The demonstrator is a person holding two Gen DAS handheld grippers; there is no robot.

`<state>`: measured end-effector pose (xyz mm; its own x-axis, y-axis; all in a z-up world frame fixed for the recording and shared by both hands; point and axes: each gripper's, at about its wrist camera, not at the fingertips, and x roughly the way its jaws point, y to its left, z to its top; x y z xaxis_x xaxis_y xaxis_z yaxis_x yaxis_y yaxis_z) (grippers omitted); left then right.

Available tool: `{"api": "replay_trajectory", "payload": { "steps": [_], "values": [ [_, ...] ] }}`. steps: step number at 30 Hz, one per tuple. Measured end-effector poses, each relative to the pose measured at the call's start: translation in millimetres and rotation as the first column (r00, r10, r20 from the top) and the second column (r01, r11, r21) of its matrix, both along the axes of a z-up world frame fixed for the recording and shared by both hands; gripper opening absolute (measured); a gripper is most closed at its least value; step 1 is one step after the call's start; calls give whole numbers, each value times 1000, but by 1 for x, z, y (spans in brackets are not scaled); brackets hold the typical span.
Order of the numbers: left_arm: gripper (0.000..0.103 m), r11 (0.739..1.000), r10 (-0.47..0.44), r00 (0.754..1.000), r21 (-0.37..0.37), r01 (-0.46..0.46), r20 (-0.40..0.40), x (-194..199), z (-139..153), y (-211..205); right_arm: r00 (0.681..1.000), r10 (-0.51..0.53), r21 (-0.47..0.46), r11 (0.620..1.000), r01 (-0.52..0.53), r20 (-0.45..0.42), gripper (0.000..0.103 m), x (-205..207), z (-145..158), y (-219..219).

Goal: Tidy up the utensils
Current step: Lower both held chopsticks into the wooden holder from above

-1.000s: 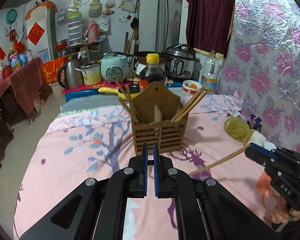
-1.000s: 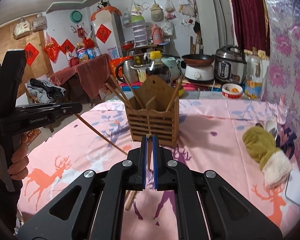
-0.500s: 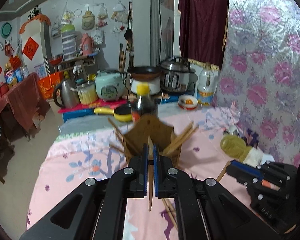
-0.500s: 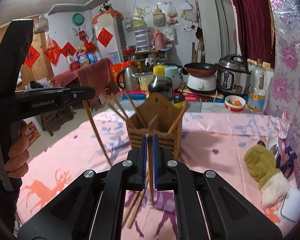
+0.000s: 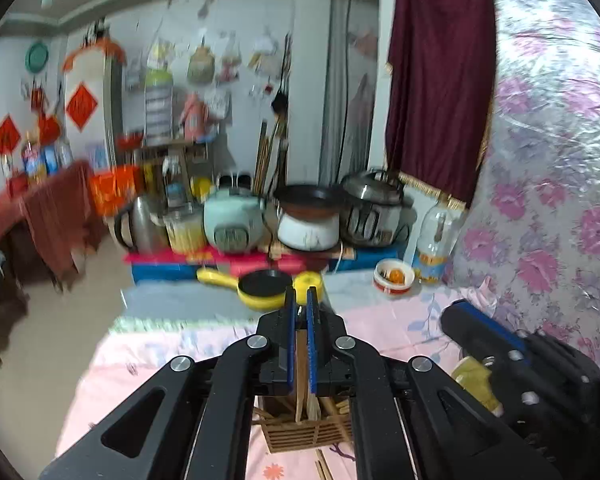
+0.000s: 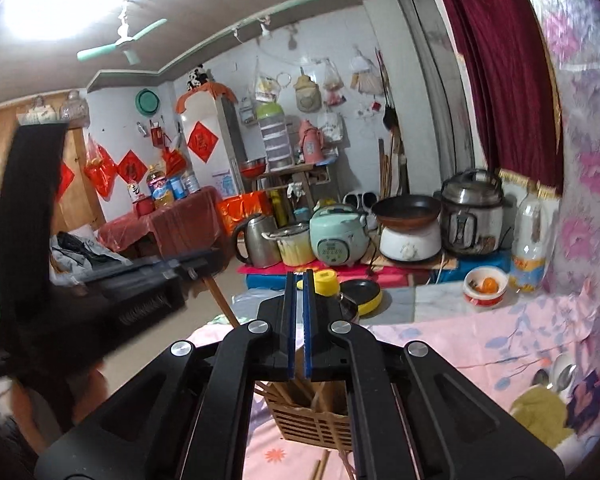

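Two chopsticks are in play, one per claw. My left gripper (image 5: 299, 306) is clamped on a chopstick (image 5: 300, 376) that hangs nearly straight down between its blue pads, its lower end pointing into the wooden holder (image 5: 306, 430) directly below. My right gripper (image 6: 299, 286) is also closed on a stick (image 6: 297, 364), which drops toward the holder's open top in the right wrist view. So the holder lies below and slightly ahead of both claws, and both sticks' long axes already run close to vertical, roughly in line with the compartments. I judge the left the nearer to a clean drop, though I cannot tell which compartment either tip is over.

The holder stands on the pink tablecloth (image 5: 384, 328), toward its near edge, already crowded with slanting chopsticks. A few loose chopsticks (image 5: 323, 466) lie on the cloth just in front of it. The two rigs are close side by side, so room between them is tight; above the holder the space is open.
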<state>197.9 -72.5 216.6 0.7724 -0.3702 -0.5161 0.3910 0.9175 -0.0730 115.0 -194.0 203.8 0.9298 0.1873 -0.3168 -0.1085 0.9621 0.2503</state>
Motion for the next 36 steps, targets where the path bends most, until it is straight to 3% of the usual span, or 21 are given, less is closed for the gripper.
{"api": "replay_trajectory", "payload": {
  "steps": [2, 7, 10, 15, 18, 25, 27, 29, 36],
  "values": [
    [5, 1000, 2, 1000, -9, -2, -30, 11, -12, 5, 999, 21, 20, 1000, -20, -47, 9, 3, -15, -3],
    [5, 999, -8, 999, -50, 6, -45, 19, -14, 22, 979, 48, -43, 997, -58, -197, 12, 5, -73, 0],
    [5, 1000, 4, 1000, -20, -4, -23, 17, -14, 22, 950, 113, -47, 990, -132, -291, 12, 12, -101, 9],
    [5, 1000, 5, 999, -15, -5, -35, 18, -19, 18, 889, 182, -156, 951, -268, -421, 33, 24, -143, 45],
    [5, 1000, 9, 999, -13, -9, -44, 21, -22, 18, 877, 156, -232, 930, -286, -455, 33, 31, -160, 60],
    [5, 1000, 16, 998, -17, -17, -53, 27, -25, 23, 858, 108, -282, 918, -280, -502, 33, 55, -181, 74],
    [5, 1000, 14, 999, -12, -14, -53, 28, -25, 23, 849, 100, -292, 912, -286, -519, 26, 62, -188, 77],
    [5, 1000, 11, 998, -7, -12, -54, 28, -26, 24, 846, 79, -310, 909, -277, -527, 10, 66, -193, 78],
    [5, 1000, -2, 999, 5, 2, -51, 26, -27, 19, 870, 97, -268, 930, -252, -483, 6, 51, -176, 61]
  ]
}}
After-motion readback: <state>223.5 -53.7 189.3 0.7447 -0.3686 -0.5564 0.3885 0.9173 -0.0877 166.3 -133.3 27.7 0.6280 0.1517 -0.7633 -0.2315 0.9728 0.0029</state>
